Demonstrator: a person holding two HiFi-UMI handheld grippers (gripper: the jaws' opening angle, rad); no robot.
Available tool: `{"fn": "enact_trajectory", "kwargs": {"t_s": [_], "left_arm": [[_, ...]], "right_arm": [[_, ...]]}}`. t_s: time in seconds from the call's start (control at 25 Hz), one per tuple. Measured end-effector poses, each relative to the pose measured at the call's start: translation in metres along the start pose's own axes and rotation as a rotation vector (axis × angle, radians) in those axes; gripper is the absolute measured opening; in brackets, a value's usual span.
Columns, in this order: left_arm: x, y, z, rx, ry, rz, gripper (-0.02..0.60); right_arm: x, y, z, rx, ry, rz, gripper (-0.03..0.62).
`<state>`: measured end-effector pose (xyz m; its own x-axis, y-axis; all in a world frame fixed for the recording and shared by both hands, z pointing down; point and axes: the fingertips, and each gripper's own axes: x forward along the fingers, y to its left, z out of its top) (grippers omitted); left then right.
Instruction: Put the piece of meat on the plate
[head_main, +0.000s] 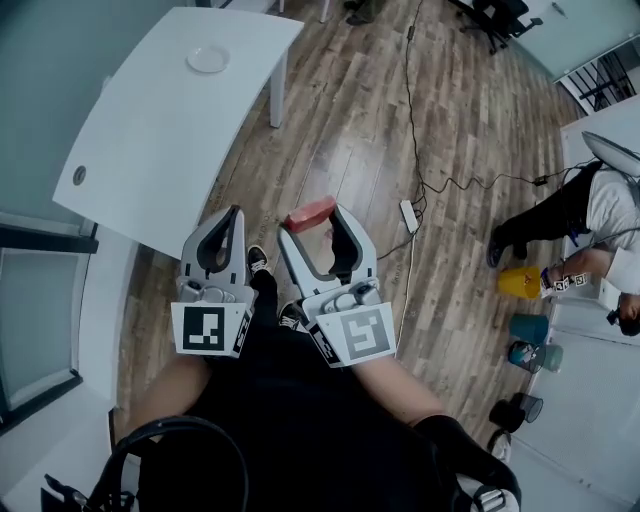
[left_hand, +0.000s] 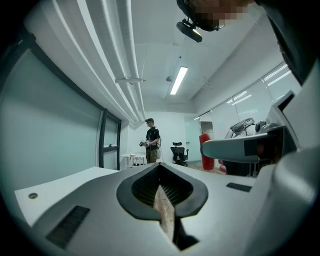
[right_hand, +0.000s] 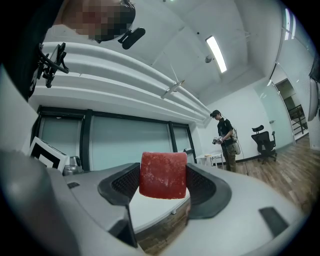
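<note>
Right gripper (head_main: 312, 222) clamped on one meat piece (right_hand: 162, 175), left gripper (head_main: 233, 215) fingers together, seemingly one plate (head_main: 208, 59)

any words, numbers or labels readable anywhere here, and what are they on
No readable text in any view.
Left gripper: square black-and-white marker, a pattern, not letters.
Right gripper: same kind of marker, not letters.
Yellow container: any print too small to read.

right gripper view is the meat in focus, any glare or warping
Right gripper view: the piece of meat is sharp and evenly lit; fisheye bends the ceiling beams, corners go black. Left gripper view: the ceiling light blows out white, same bending. Head view: the floorboards bow.
</note>
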<state>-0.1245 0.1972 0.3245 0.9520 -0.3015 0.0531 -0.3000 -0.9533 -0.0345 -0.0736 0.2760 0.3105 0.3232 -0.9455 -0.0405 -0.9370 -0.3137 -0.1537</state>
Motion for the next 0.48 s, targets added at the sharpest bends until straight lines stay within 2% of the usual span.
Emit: {"fn": "enact_trajectory", "kwargs": {"t_s": [0.2, 0.48], "left_arm": [[0.040, 0.022, -0.005, -0.027, 0.010, -0.026, 0.000], [0.106, 0.075, 0.001, -0.040, 0.001, -0.028, -0.002]], "right_arm": [[0.041, -0.018, -0.001, 0.000, 0.019, -0.023, 0.287], [0.131, -0.027, 0.007, -0.026, 0.037, 0.013, 0.287]]}}
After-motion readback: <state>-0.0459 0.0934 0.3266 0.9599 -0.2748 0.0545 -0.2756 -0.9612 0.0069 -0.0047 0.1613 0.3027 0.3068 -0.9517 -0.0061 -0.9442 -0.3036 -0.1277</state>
